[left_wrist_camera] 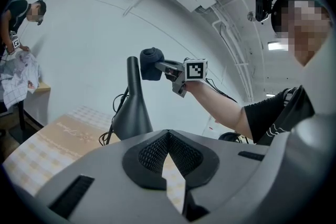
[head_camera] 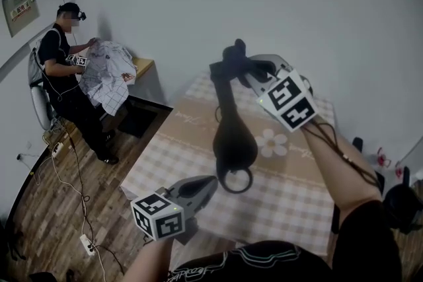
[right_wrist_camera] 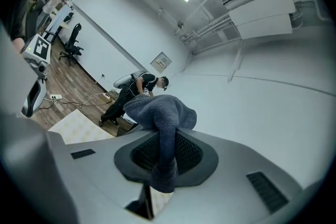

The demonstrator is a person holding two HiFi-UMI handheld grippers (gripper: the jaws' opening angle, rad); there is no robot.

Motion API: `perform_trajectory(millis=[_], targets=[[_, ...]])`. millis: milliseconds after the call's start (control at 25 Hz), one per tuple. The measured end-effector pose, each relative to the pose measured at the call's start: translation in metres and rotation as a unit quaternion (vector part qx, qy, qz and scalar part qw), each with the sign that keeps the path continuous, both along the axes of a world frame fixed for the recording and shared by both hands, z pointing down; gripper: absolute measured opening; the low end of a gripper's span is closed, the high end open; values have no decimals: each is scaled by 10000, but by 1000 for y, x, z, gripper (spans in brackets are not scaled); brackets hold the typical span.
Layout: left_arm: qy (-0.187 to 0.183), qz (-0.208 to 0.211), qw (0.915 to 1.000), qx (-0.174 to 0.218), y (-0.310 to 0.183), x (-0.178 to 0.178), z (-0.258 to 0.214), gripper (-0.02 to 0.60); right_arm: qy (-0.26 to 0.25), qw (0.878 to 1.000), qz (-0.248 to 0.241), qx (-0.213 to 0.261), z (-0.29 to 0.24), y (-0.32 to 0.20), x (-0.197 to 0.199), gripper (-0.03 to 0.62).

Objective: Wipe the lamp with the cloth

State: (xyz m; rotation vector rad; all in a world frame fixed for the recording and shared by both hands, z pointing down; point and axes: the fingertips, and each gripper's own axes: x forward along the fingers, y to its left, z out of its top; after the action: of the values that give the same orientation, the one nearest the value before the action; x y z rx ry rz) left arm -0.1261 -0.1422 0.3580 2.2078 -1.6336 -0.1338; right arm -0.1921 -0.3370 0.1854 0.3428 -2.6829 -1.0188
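Table [head_camera: 291, 201], covered in a checked cloth, on which one black lamp [head_camera: 232, 139] is stood: a flared base, a ring-shaped foot toward the near edge, and a slim upright stem. One cable [left_wrist_camera: 118, 105] is seen coiled at the base.

Two grippers are shown. The right gripper [head_camera: 250, 69] is raised to the head of the stem, its jaws clenched on the one dark cloth [right_wrist_camera: 163, 113], which is bunched ahead of the pads with a tail hanging between them. The cloth [head_camera: 232, 56] is thus placed at the top of the lamp; whether contact is made cannot be settled. The left gripper [head_camera: 206, 185] is held low by the near table edge, well apart from the lamp, jaws drawn together on nothing.

One other person [head_camera: 66, 76] is seen at the far wall, handling a checked fabric.

Hazards, as judged: the lamp is braced by neither gripper, so a sideways wipe at the stem's top could rock or topple it. The cloth could be dragged out of its narrow pinch. The cable could be snagged if the base is shifted.
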Motion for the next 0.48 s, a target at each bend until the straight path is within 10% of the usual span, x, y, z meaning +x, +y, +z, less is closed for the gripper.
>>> perform_trajectory(millis=[480], targets=[[47, -98, 9999, 68, -1, -4, 1, -2, 42, 9973, 50, 735, -11, 11, -35, 57]])
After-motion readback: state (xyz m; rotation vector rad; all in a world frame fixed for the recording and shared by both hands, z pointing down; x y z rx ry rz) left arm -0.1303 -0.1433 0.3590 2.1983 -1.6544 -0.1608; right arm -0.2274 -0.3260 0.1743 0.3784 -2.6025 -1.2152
